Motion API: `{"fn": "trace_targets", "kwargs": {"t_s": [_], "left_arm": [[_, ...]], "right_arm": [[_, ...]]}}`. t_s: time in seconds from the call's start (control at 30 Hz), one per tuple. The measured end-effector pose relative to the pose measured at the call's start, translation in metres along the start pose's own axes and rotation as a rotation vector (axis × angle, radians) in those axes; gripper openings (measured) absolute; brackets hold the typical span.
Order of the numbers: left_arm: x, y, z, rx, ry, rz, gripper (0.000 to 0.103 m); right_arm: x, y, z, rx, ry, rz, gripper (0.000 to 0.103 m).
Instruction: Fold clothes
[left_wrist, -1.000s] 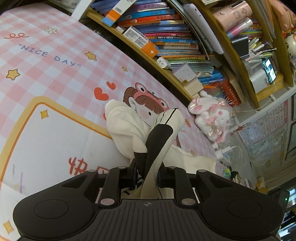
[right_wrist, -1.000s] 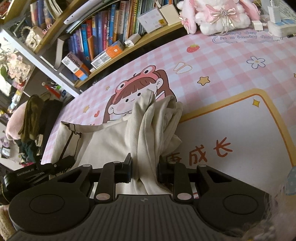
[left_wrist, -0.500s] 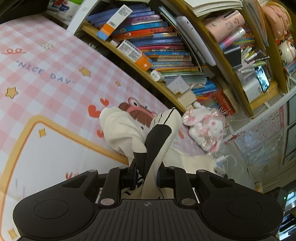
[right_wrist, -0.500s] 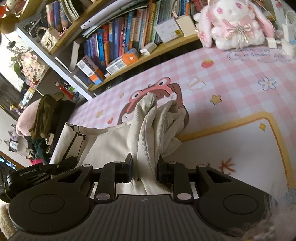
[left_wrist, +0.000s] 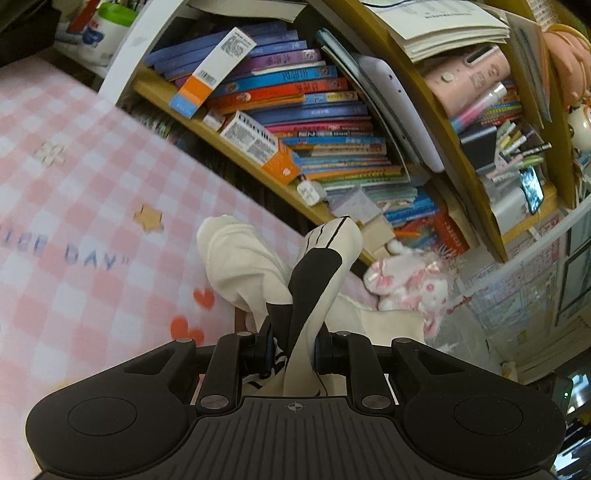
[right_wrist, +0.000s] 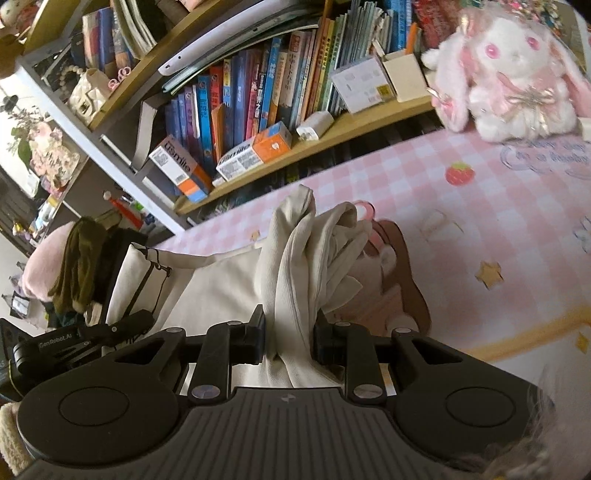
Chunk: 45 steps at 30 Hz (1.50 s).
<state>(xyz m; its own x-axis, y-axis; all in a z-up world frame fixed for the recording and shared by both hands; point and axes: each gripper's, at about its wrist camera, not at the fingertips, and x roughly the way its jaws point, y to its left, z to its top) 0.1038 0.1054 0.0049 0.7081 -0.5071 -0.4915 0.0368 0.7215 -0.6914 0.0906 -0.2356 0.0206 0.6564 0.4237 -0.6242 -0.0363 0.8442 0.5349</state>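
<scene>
A cream garment (left_wrist: 240, 273) with black trim is lifted off the pink checked table mat (left_wrist: 74, 206). My left gripper (left_wrist: 293, 349) is shut on a black-and-cream bunched edge of it. My right gripper (right_wrist: 289, 338) is shut on a ribbed cream fold of the same garment (right_wrist: 295, 266), which stretches flat to the left between both grippers. The left gripper also shows in the right wrist view (right_wrist: 92, 338) at the lower left, holding the cloth's other end.
A wooden bookshelf (left_wrist: 325, 122) full of books runs along the mat's far edge. A pink and white plush rabbit (right_wrist: 513, 70) sits at the back right of the mat (right_wrist: 498, 221). Clothes are piled on a chair (right_wrist: 74, 266) at the left.
Both grippers have risen and moved toward the bookshelf, carrying the garment with them. The cartoon print on the mat is now mostly covered or below the view.
</scene>
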Motion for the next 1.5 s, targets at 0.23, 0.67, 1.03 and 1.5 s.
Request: {"fn": "trace_targets", "kwargs": {"t_s": [0.23, 0.67, 1.03, 1.5], "left_arm": [[0.033, 0.018, 0.046, 0.003, -0.008, 0.003, 0.017], [0.094, 0.046, 0.108, -0.02, -0.032, 0.002, 0.017], [0.129, 0.069, 0.123, -0.003, -0.01, 0.013, 0.017], [0.115, 0.081, 0.123, 0.101, -0.014, 0.102, 0.032]], "right_arm": [[0.046, 0.007, 0.039, -0.02, 0.0, 0.006, 0.022], [0.124, 0.003, 0.107, -0.046, -0.006, 0.017, 0.021], [0.171, -0.013, 0.122, -0.048, 0.012, 0.028, 0.022], [0.172, -0.05, 0.115, 0.05, -0.025, -0.063, 0.054]]}}
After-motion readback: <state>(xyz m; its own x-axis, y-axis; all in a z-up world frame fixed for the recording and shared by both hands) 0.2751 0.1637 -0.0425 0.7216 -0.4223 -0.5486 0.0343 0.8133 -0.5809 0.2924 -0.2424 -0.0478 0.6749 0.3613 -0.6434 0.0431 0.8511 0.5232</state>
